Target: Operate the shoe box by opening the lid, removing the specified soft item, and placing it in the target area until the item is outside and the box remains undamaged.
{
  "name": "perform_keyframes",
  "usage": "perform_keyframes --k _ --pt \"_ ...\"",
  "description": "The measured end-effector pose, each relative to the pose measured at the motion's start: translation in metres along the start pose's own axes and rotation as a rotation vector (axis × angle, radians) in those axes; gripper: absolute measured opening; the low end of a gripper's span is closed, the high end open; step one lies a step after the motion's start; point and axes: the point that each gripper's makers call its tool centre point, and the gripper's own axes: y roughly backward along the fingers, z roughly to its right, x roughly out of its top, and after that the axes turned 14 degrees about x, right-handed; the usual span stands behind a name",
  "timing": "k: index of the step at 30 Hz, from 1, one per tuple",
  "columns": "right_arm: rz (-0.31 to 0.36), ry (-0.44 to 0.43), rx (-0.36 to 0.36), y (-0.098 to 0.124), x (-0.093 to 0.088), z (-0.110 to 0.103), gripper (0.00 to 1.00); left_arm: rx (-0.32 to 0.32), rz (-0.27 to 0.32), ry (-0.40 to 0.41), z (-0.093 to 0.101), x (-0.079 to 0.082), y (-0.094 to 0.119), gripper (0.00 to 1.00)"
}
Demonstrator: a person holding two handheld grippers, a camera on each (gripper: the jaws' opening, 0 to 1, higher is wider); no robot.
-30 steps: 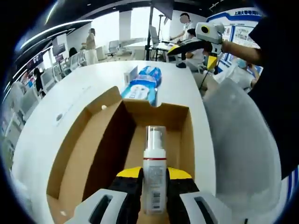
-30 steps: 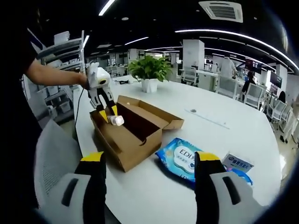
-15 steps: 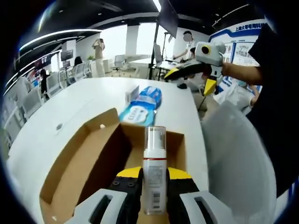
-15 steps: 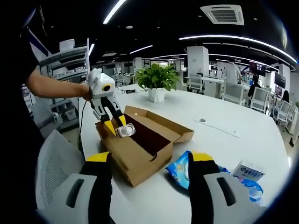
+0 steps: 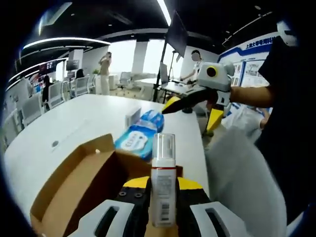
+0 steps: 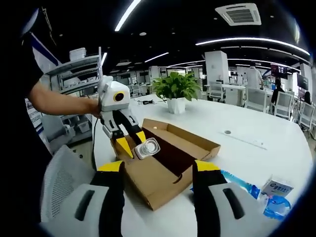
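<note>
A white pump bottle with a clear cap (image 5: 163,182) is clamped between the jaws of the left gripper (image 5: 163,197), above the open brown cardboard shoe box (image 6: 168,163). Further off, the right gripper (image 6: 158,197) is held with jaws apart, empty, before the white round table (image 6: 237,148).

Bright, even light falls from long ceiling strips (image 6: 129,14) and glaring windows (image 5: 133,57) behind, leaving soft shadows inside the box (image 6: 170,154), while fisheye bending curves the edges and the near jaws and bottle (image 5: 163,177) look slightly soft.
</note>
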Motion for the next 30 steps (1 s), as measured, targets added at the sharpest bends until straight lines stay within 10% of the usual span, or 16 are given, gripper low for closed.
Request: perform_keyframes --k 30 --pt "0.098 -0.046 0.152 -0.027 0.020 -0.027 0.24 -0.145 0.192 0.098 0.040 0.032 0.003 0.19"
